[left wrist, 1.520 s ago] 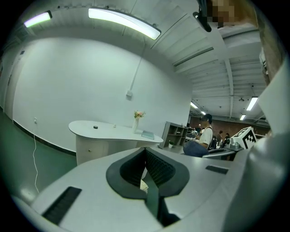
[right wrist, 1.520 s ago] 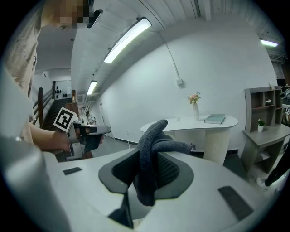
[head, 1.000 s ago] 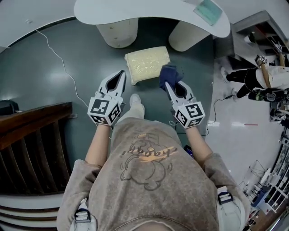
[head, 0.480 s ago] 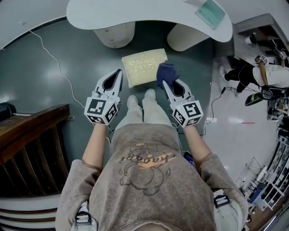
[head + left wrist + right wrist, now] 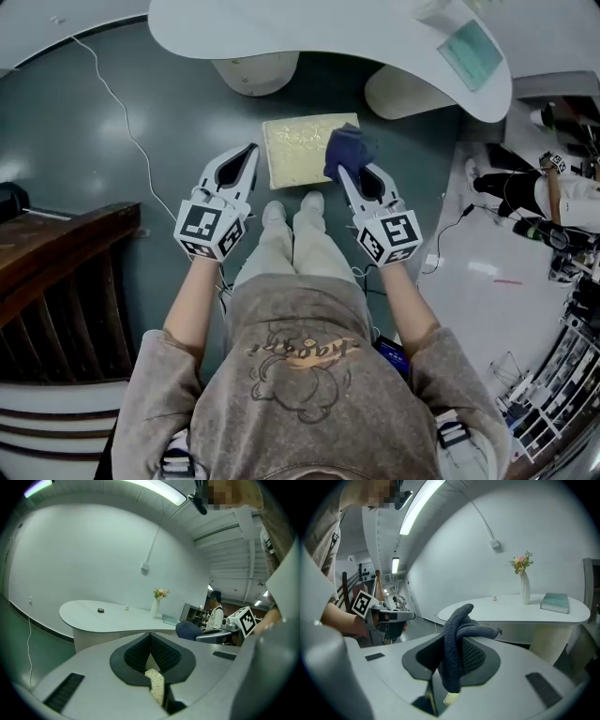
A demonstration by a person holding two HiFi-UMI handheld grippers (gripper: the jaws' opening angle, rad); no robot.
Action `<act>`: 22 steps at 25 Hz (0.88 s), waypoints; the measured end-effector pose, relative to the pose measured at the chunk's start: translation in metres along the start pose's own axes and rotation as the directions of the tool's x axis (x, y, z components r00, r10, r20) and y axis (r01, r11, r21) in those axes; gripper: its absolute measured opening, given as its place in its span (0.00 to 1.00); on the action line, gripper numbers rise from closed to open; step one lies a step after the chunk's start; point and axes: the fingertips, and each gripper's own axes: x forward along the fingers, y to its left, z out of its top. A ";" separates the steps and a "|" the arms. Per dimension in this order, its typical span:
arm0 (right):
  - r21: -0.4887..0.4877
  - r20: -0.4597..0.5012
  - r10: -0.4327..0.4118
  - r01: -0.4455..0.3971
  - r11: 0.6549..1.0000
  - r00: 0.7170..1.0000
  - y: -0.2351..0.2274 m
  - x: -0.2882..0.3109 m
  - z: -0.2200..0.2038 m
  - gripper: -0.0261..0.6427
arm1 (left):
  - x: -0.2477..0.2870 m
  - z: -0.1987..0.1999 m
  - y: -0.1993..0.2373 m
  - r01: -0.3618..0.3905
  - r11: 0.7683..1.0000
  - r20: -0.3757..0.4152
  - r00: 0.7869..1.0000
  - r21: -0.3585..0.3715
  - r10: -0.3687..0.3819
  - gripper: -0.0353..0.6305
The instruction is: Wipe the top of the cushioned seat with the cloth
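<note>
I hold the cloth [image 5: 345, 150] in the right tongs [image 5: 349, 172], which are closed tight on a fold of it; in the right gripper view the dark blue cloth bunches up above the pads and a tail of it hangs down between them. The left tongs [image 5: 249, 154] are closed too, tips together with nothing between them, and through the gap behind the tips I see only a sliver of the pale seat [image 5: 298, 150] below. That seat, a square yellowish cushion, sits low on the floor [image 5: 169, 122] just in front of the curved white desk [image 5: 319, 37], with my operator's shoes [image 5: 277, 214] near its closer edge. From the head view the cloth overlaps the seat's right side, but both gripper views look out level across the desk, not down, so I judge the cloth is in the air above the cushion, not pressed on it; I cannot tell contact for certain. As I read it, the cloth is picked up and brought over the seat, and the wiping itself is not yet done: the whole top is left to cover, starting from that right side and working across to the left.
</note>
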 end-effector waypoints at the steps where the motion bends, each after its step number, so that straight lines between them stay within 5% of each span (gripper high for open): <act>1: -0.002 -0.006 0.015 -0.015 1.000 1.000 -0.002 0.008 -0.002 0.19 | 0.004 -0.004 0.004 -0.009 1.000 -0.004 1.000 -0.002 0.009 0.08; 22: 0.025 -0.166 0.171 -0.169 0.985 0.971 -0.040 0.156 -0.137 0.19 | 0.093 -0.140 0.093 -0.077 0.995 -0.019 0.997 -0.057 0.076 0.08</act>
